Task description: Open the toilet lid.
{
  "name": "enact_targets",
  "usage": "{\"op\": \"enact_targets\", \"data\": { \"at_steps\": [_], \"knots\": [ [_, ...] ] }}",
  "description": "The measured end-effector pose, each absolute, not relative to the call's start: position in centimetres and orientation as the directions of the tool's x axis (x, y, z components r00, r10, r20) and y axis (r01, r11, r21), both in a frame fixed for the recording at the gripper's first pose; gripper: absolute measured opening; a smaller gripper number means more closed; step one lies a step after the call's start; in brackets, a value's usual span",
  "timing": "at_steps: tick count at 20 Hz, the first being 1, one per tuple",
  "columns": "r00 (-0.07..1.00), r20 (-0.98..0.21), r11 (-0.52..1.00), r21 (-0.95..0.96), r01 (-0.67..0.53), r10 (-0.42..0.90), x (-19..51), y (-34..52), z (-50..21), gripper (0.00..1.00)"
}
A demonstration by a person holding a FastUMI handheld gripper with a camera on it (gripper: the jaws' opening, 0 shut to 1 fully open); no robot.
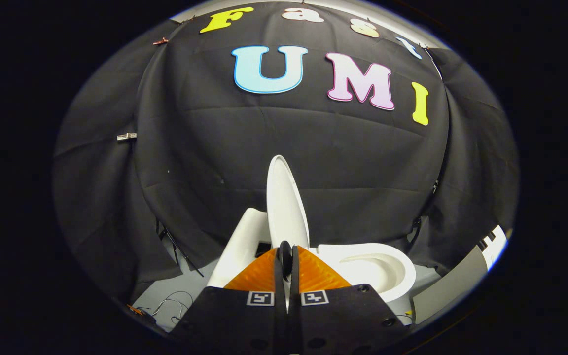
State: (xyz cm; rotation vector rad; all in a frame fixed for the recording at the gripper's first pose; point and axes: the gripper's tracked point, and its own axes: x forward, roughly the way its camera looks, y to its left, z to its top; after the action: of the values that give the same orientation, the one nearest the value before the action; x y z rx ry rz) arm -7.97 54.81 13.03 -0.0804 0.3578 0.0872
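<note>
A white toilet stands just ahead of my fingers, in front of the black cloth wall. Its lid (285,197) is raised, nearly upright and seen edge-on, rising straight above my fingertips. The seat and bowl (373,268) lie uncovered to the right of the fingers. The white tank (242,244) sits to the left of the lid. My gripper (285,256) has its fingers pressed close together on the lid's lower rim. A thin white sliver of the lid shows between them.
Thin cables (171,304) lie on the grey floor left of the toilet. A dark stand leg (181,250) leans by the cloth. A grey panel (454,286) stands to the right of the bowl.
</note>
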Motion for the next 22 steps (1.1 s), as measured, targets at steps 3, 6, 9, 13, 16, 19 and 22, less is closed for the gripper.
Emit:
{"op": "enact_targets", "data": {
  "at_steps": [3,6,9,13,16,19,22],
  "knots": [
    [0.937,-0.339,0.993,-0.059,-0.107,0.081,-8.1,54.7,13.2,0.07],
    [0.924,-0.331,0.98,0.022,-0.196,0.192,-8.2,56.8,13.5,0.26],
    [0.933,-0.302,0.979,0.015,-0.202,0.197,-7.9,56.2,14.4,0.99],
    [0.933,-0.298,0.977,-0.005,-0.213,0.202,-7.6,56.0,14.2,0.99],
    [0.937,-0.278,0.976,0.017,-0.216,0.212,-7.9,55.6,14.5,0.99],
    [0.934,-0.277,0.973,0.021,-0.231,0.227,-8.5,55.2,14.3,0.99],
    [0.939,-0.241,0.969,0.032,-0.246,0.246,-8.7,54.7,15.3,0.99]
  ]
}}
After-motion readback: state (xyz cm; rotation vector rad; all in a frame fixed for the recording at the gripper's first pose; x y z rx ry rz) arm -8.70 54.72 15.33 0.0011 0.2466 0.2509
